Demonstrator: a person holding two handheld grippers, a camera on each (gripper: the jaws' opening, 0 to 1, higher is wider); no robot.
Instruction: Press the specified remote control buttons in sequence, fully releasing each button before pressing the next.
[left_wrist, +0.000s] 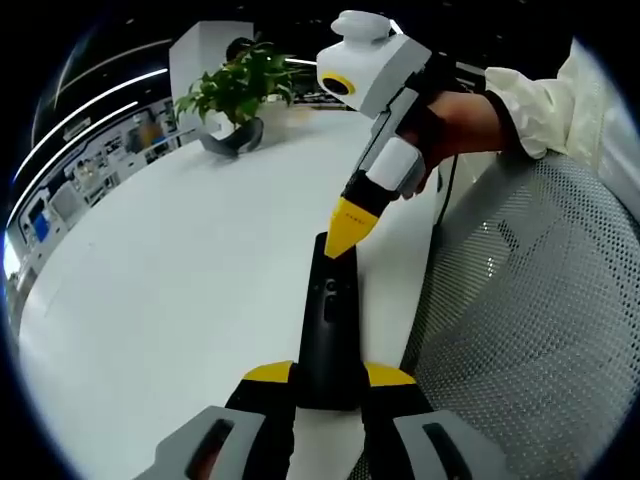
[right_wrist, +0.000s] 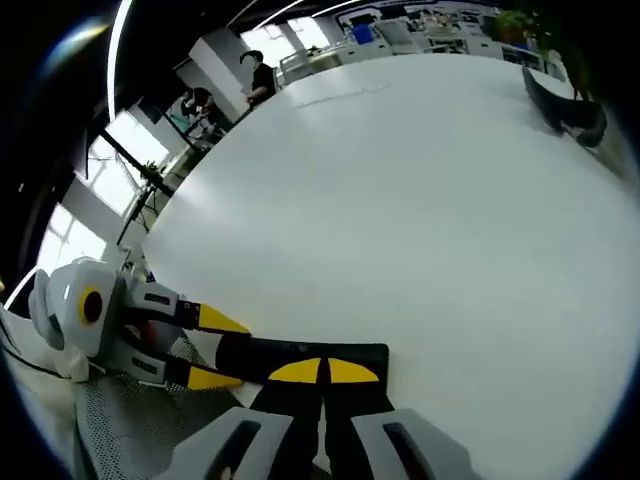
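Remote control, slim black plastic (left_wrist: 329, 320), lies on the white round table (left_wrist: 180, 280), its near end clamped between the left gripper (left_wrist: 330, 378) jaws; right gripper (left_wrist: 350, 228), jaws together, seemingly touches its far end; potted green plant (left_wrist: 237, 95) stands far left.

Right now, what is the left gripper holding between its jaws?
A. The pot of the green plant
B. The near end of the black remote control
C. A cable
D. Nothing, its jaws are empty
B: in the left gripper view, the left gripper has its yellow-tipped jaws closed on the near end of the black remote control, while the right gripper touches its far end with shut tips.
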